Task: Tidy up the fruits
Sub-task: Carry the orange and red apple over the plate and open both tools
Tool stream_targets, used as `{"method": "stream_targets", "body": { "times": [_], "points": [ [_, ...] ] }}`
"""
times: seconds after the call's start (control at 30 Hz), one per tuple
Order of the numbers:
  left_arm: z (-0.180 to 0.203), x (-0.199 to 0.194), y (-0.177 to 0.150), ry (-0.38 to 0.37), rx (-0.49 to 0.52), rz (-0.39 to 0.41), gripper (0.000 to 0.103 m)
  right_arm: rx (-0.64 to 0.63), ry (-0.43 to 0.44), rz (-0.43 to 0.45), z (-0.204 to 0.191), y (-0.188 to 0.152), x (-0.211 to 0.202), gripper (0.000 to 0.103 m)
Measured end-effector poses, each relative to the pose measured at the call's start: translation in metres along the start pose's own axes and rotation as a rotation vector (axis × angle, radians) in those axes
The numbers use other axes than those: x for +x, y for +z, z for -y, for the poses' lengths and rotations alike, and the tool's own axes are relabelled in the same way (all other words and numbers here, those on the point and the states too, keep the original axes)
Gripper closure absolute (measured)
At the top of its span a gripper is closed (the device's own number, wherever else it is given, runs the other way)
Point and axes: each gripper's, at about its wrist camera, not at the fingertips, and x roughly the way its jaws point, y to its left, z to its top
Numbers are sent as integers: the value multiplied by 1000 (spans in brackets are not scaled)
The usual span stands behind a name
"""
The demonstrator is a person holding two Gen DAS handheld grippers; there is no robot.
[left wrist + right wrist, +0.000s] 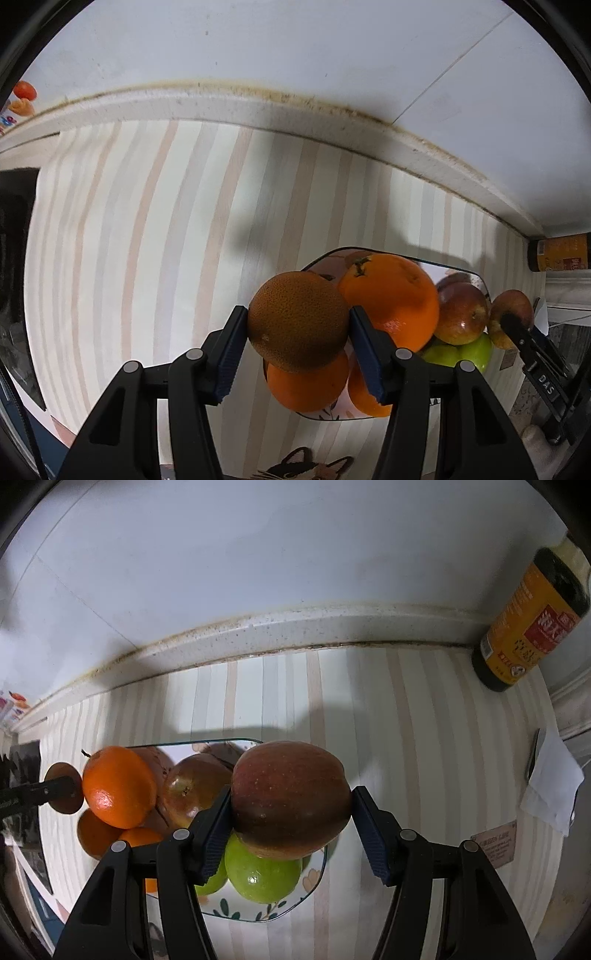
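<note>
Striped table [147,221] under plate [314,878], plate heaped with oranges and apples. Right gripper [291,812], jaws clamped on red apple [291,797] above plate's green apples. Left gripper [297,332], jaws clamped on dull orange [297,319] above plate's oranges, presumably sorting like with like.

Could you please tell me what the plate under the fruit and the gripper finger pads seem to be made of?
Plate: probably glazed ceramic or glass; it is glossy, mirrors the fruit, and carries a printed leaf pattern. Left gripper finger pads: likely blue rubber or soft plastic, matte, with ridged edges.
</note>
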Motion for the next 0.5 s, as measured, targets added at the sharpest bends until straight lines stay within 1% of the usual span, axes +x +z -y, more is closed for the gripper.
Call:
{"method": "stream_targets", "body": {
  "times": [0.13, 0.2, 0.33, 0.43, 0.5],
  "points": [
    [-2, 6, 4, -19, -21, -5, 49, -3, 9, -7, -1, 0, 3, 37],
    [-5, 8, 7, -15, -28, -10, 50, 3, 26, -17, 0, 2, 4, 37],
    [-8, 8, 8, -35, -28, -26, 49, 16, 52, -32, 2, 4, 7, 37],
    [-8, 6, 4, -38, -19, -15, 49, 11, 72, -35, 1, 4, 8, 37],
    [-6, 6, 1, -27, -9, 3, 49, 10, 83, -39, 0, 4, 8, 37]
  ]
}}
